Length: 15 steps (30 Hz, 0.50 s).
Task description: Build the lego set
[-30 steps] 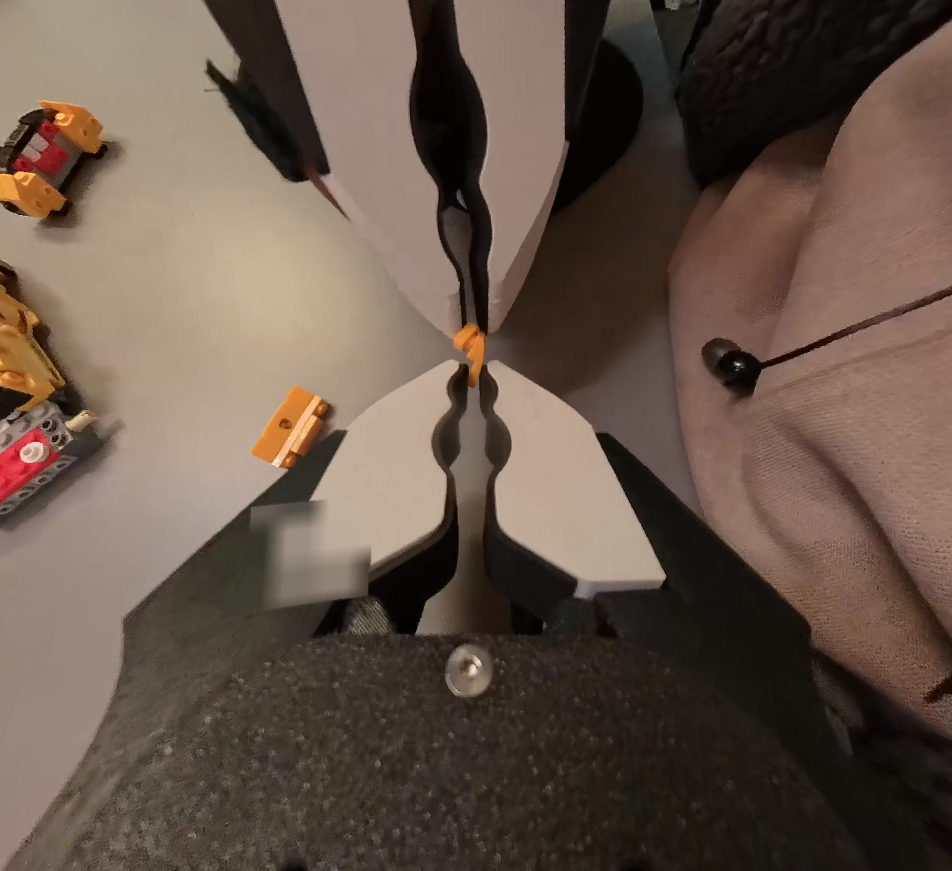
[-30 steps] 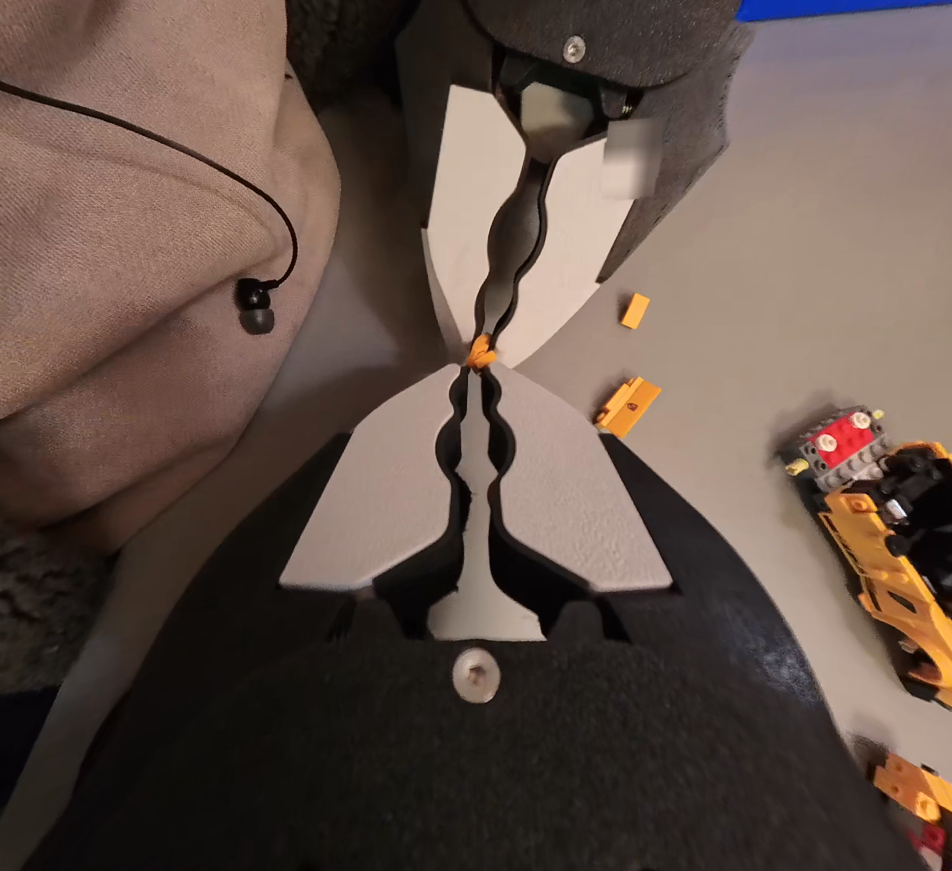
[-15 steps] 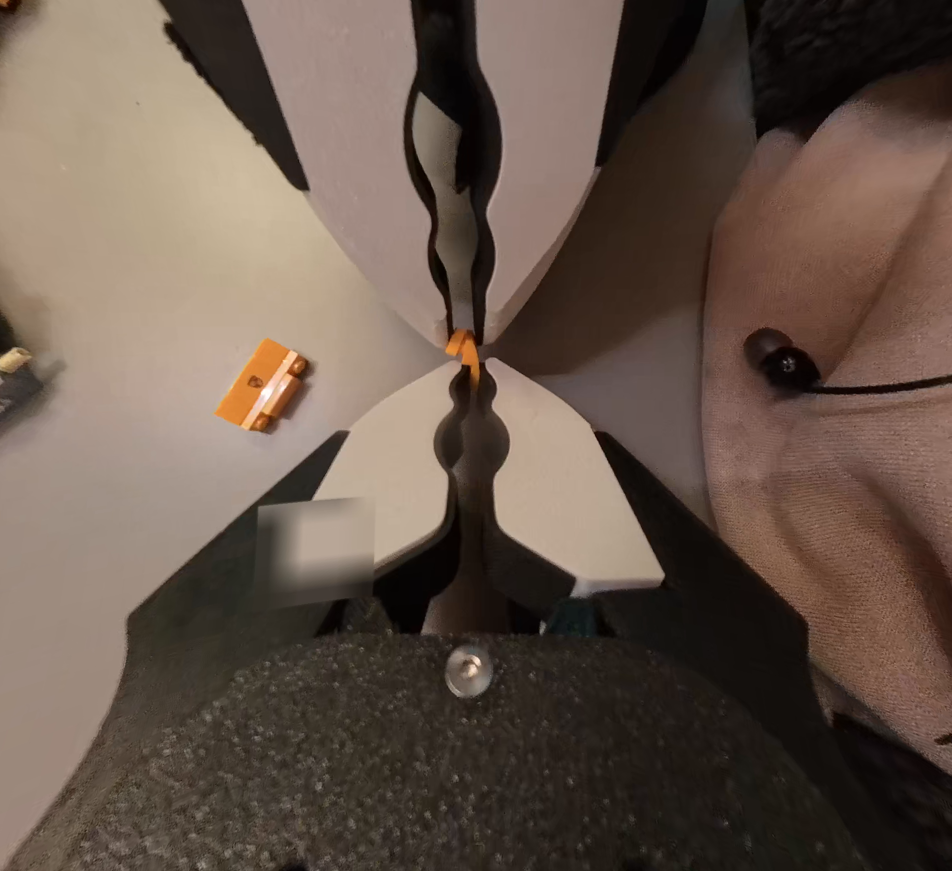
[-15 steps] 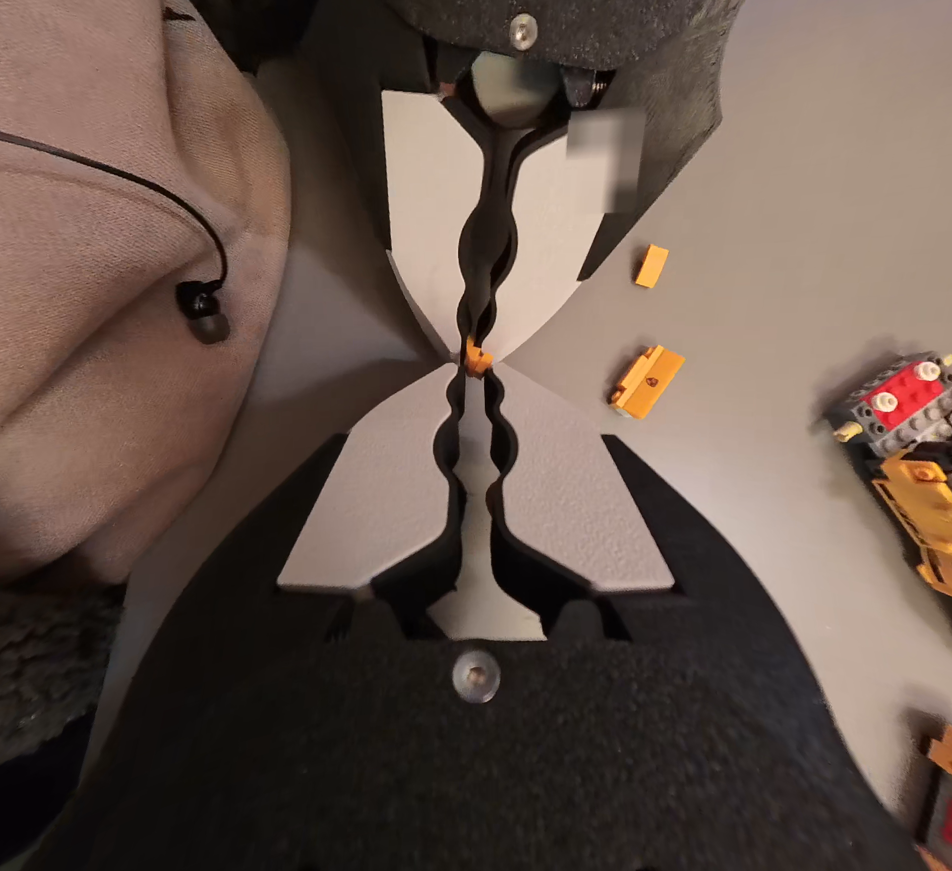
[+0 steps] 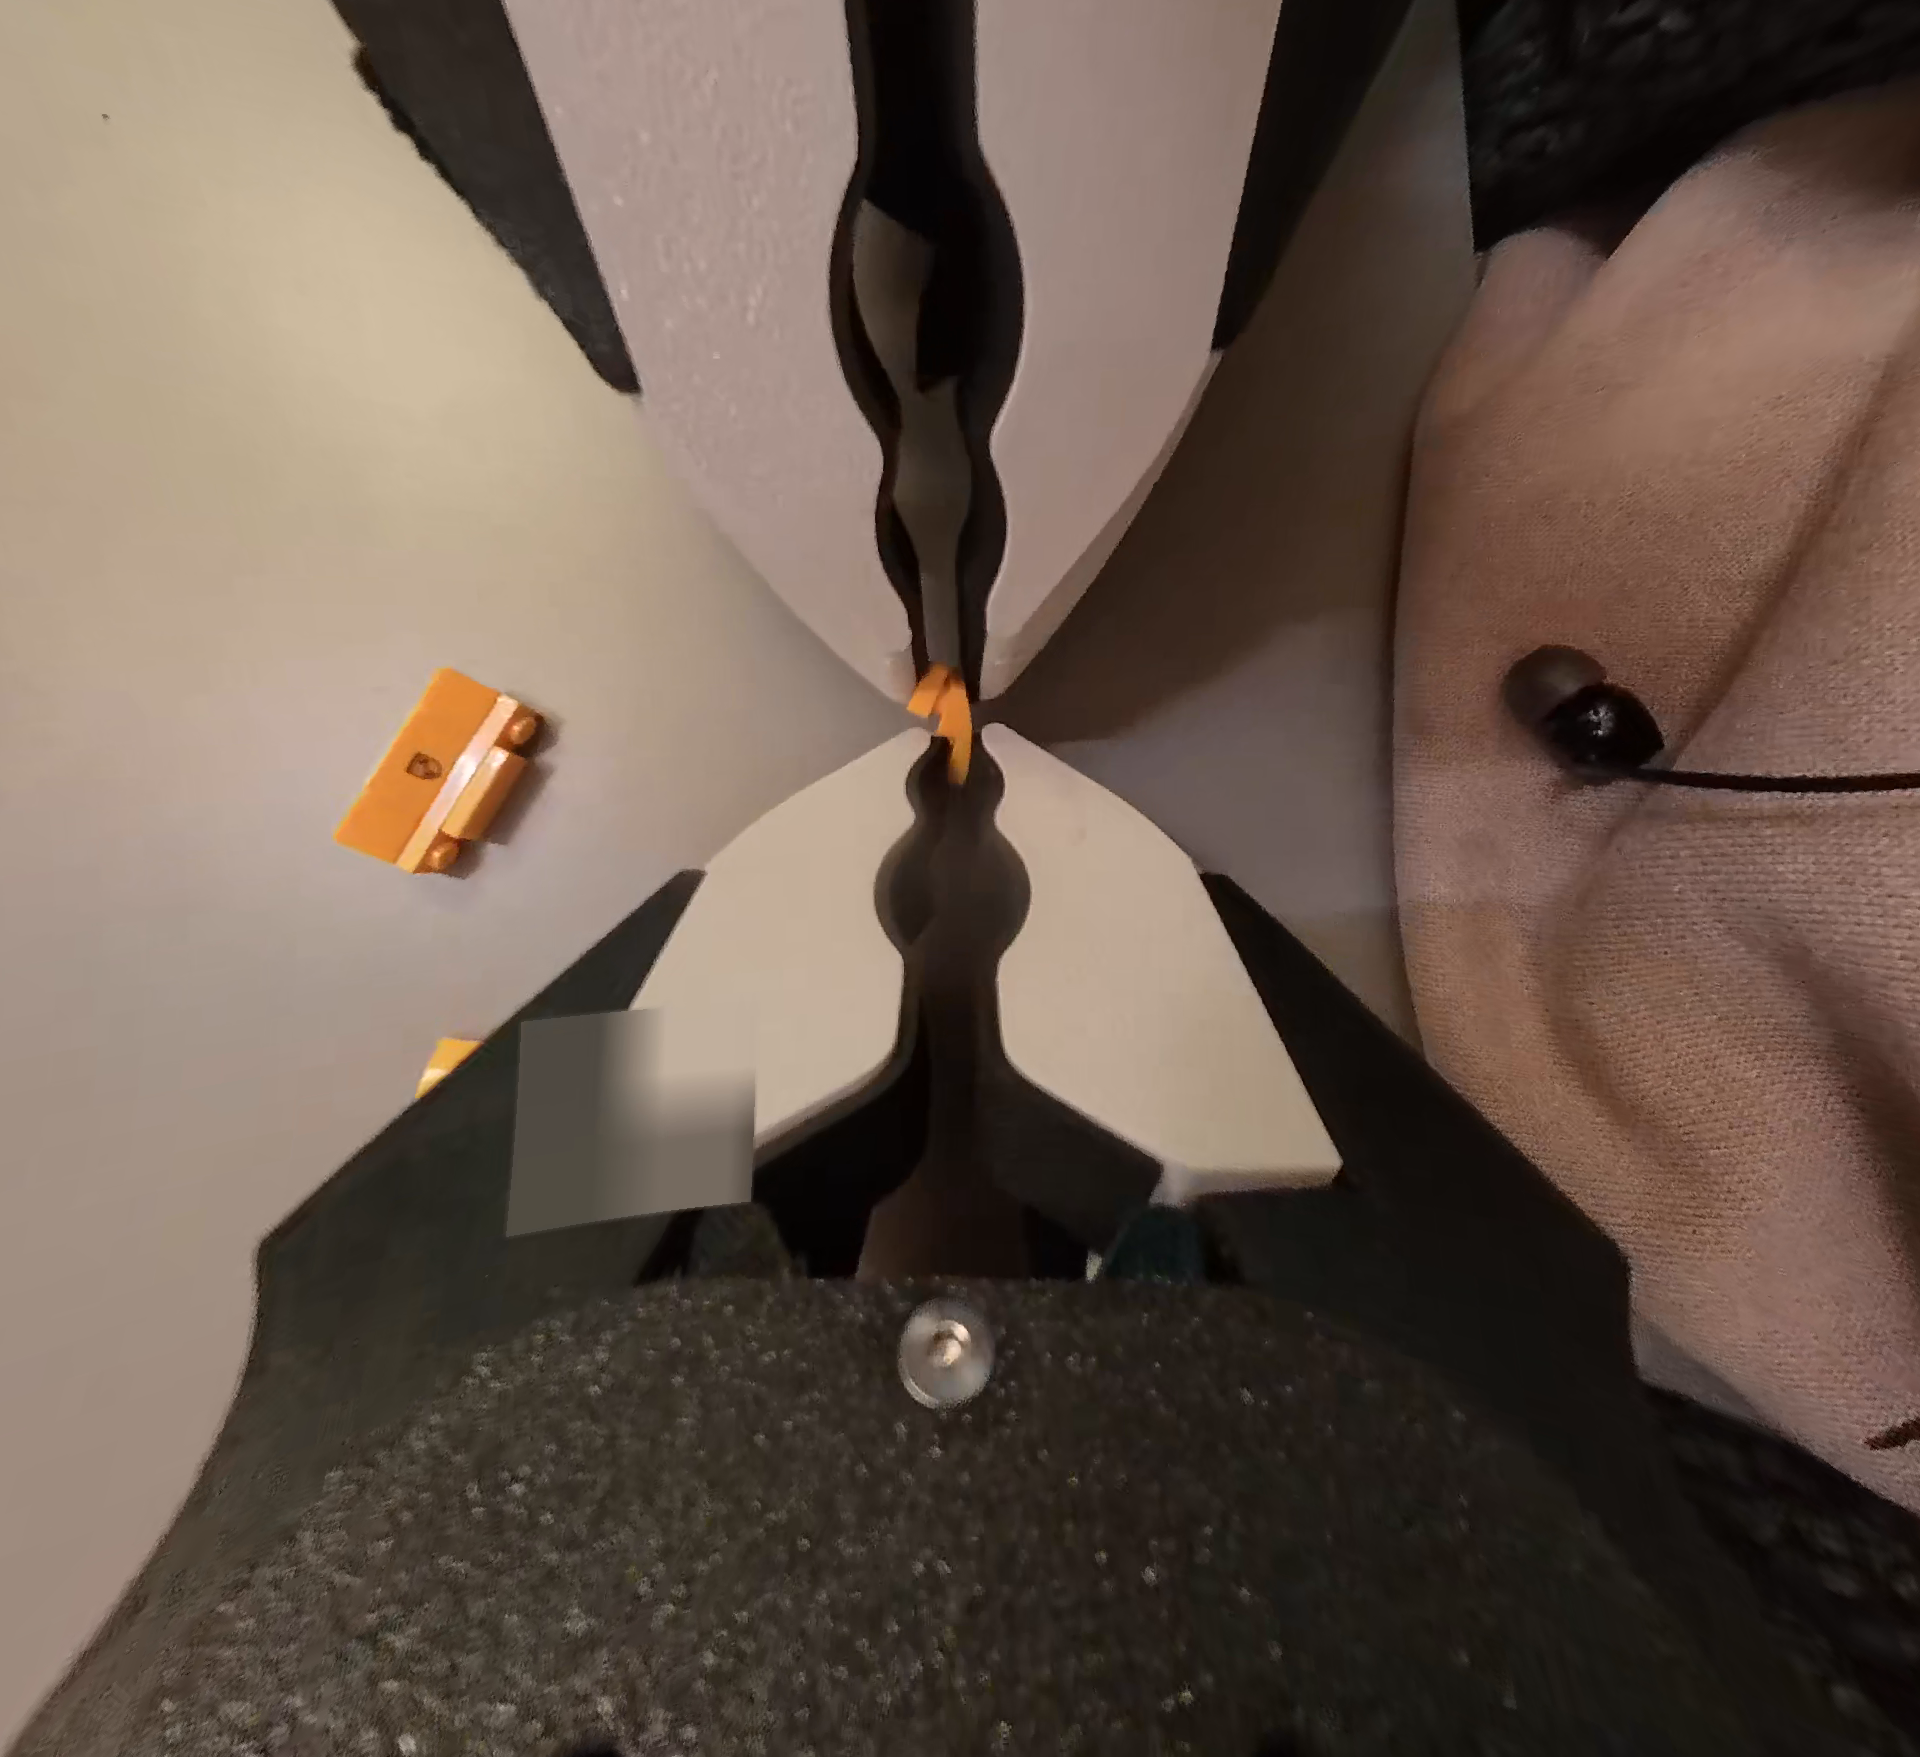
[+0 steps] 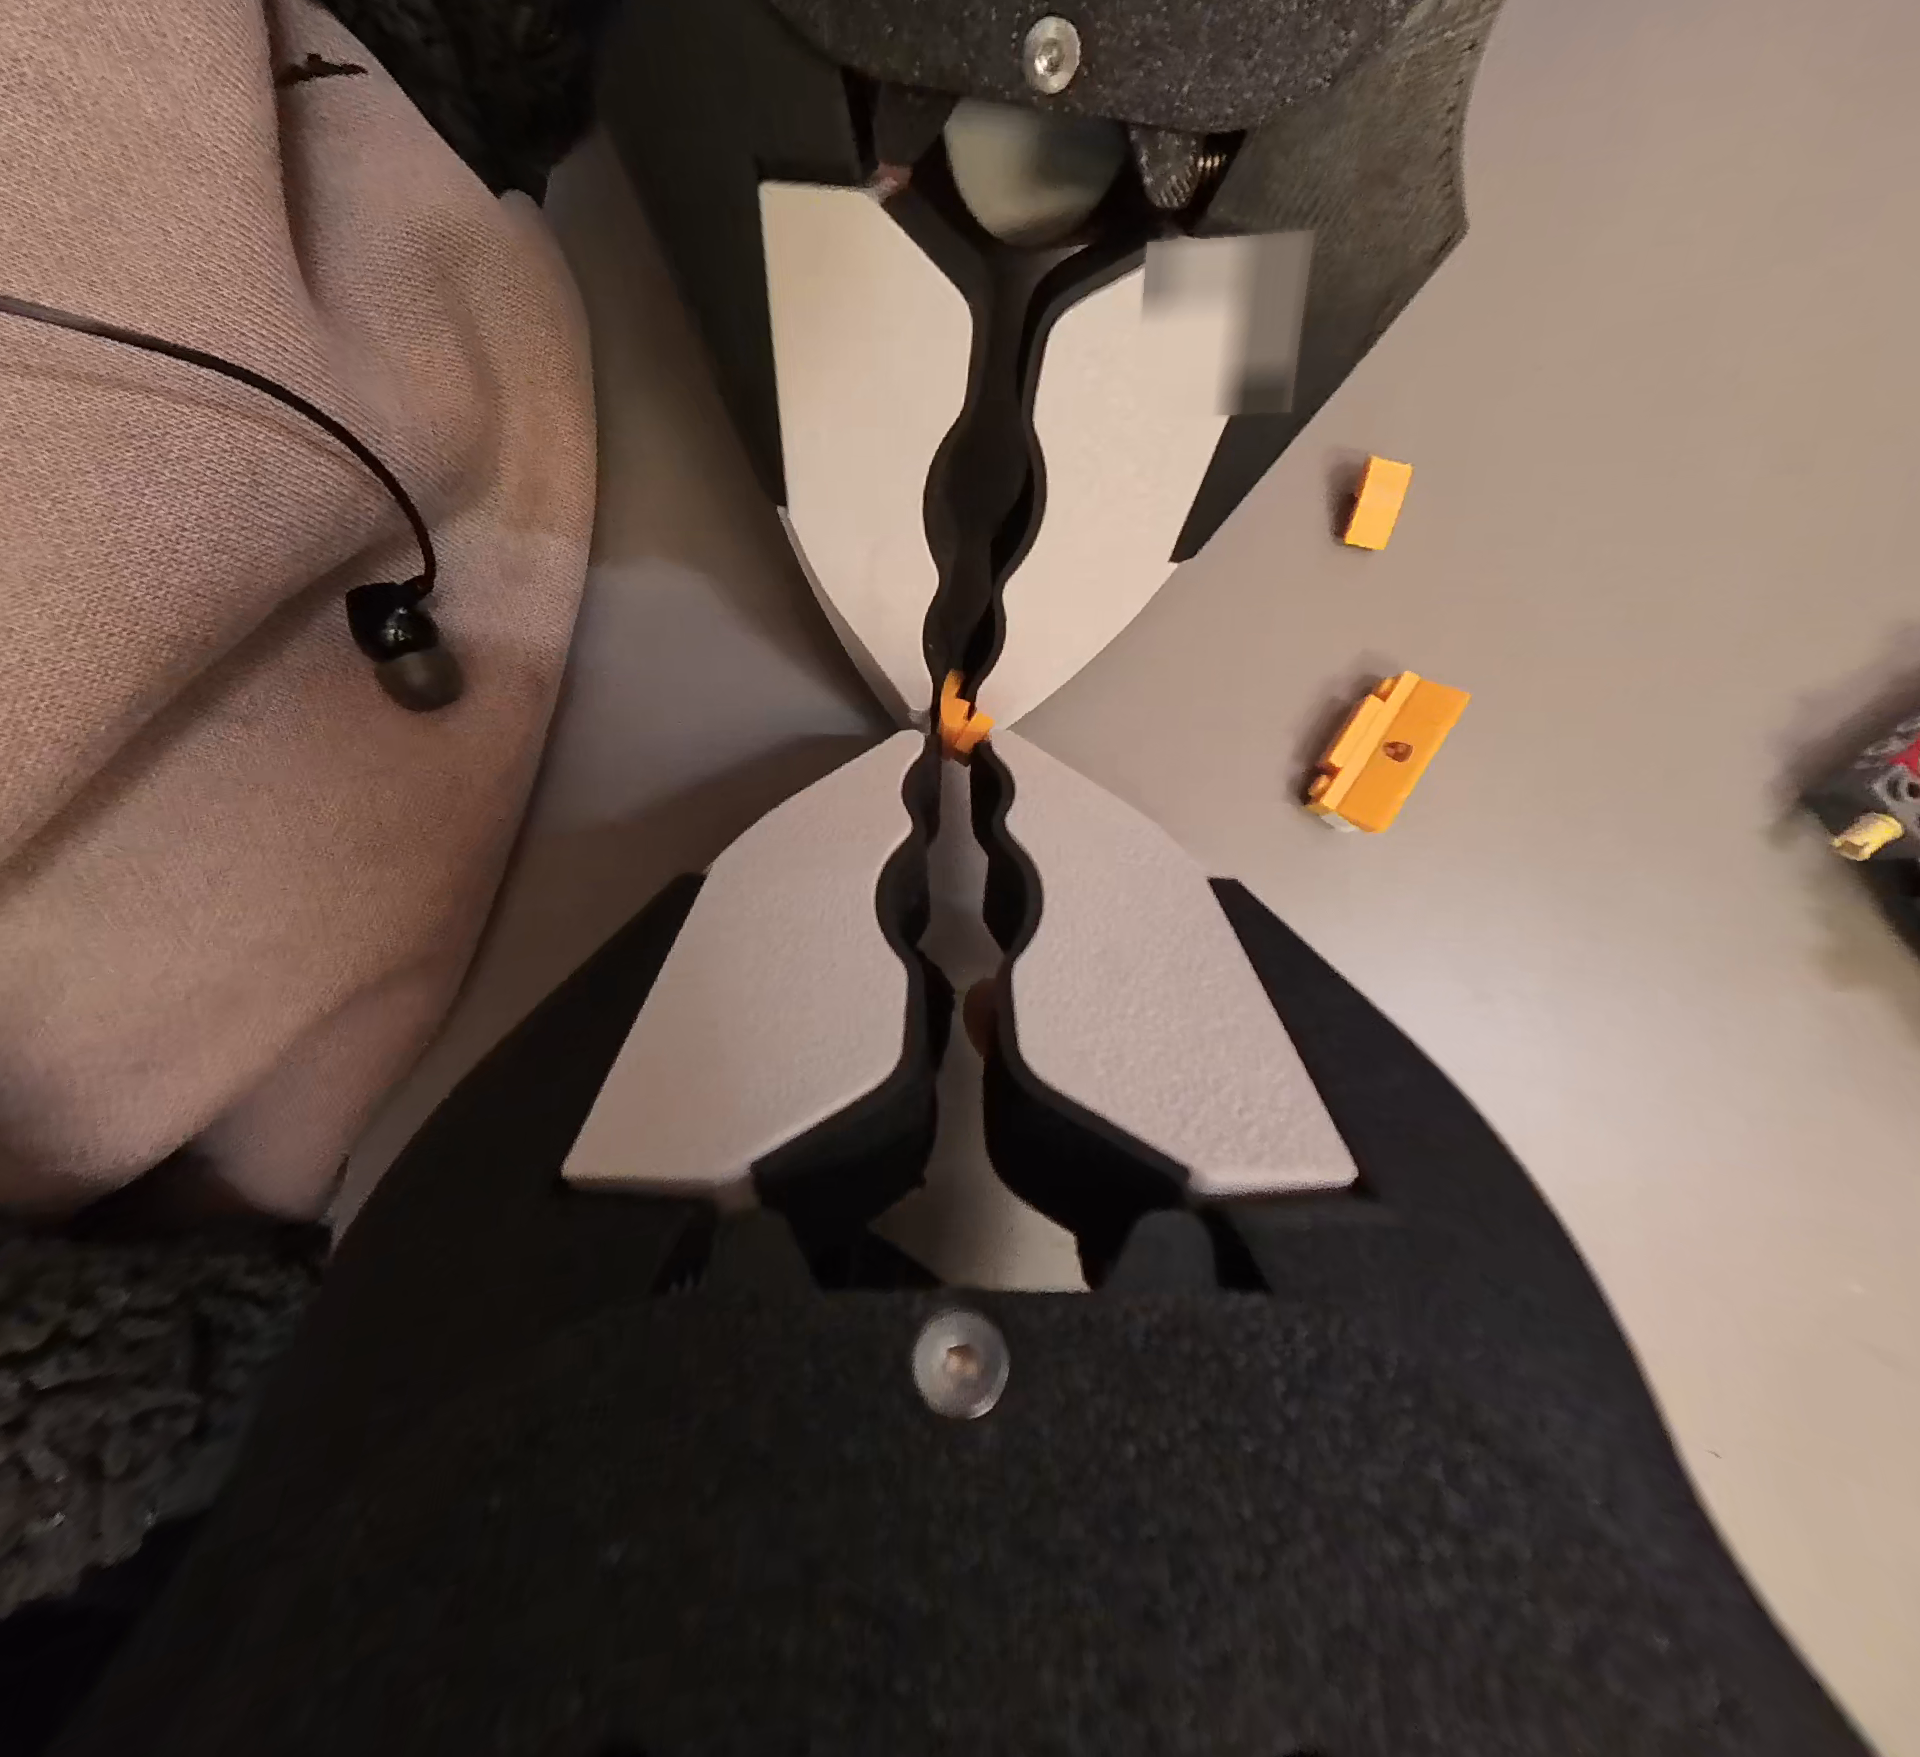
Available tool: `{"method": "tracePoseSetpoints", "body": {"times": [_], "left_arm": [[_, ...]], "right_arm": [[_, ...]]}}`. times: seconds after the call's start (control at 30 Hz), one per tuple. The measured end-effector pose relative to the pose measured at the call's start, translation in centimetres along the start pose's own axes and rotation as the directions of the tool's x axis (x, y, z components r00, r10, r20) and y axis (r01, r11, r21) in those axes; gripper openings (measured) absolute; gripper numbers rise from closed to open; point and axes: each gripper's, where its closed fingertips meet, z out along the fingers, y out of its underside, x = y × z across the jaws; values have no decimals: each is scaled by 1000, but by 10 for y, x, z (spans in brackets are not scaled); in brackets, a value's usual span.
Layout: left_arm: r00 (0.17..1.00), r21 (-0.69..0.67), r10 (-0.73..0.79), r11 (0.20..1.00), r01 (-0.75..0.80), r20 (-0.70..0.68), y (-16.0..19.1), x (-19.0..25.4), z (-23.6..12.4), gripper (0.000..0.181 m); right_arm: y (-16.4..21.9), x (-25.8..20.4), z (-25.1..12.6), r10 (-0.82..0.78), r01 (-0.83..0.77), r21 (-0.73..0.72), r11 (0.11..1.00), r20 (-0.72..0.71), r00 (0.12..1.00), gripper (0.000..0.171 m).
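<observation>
My two grippers meet tip to tip above the grey table (image 5: 208, 357), both shut on a small orange lego piece (image 5: 943, 715). In the left wrist view my left gripper (image 5: 951, 762) comes from below and my right gripper (image 5: 943, 663) from above. In the right wrist view my right gripper (image 6: 954, 757) holds the same orange piece (image 6: 961, 715) from below, with my left gripper (image 6: 961, 668) opposite. I cannot tell whether it is one piece or two pressed together. An orange hinged plate assembly (image 5: 442, 777) lies on the table; it also shows in the right wrist view (image 6: 1387, 751).
A small orange brick (image 6: 1374, 502) lies beyond the hinged assembly. A grey and red part of the car build (image 6: 1870, 803) shows at the right edge. A person's beige garment (image 5: 1662, 876) with a black earbud (image 5: 1584, 720) on a cord is close beside the grippers. My two grippers' fingertips are within a few centimetres of each other. Left tips and right tips are each some 9 centimeters from the small orange brick (image 6: 1374, 502).
Both grippers stay shut tip to tip on the orange piece. They have shifted over the table, so the yellow and red car builds have slid almost out of both views.
</observation>
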Motion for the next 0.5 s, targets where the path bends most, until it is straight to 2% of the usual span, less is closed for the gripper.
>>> {"method": "tracePoseSetpoints", "body": {"times": [0.37, 0.5], "left_arm": [[996, 14, -28, 999, 29, -79, 0, 5, 0, 3], [994, 148, -47, 987, 62, -101, -14, 0, -11, 8]], "right_arm": [[-1, -5, 1, 13, -14, 30, 999, 7, 1000, 5], [-9, 0, -8, 27, -24, 124, 992, -21, 999, 5]]}}
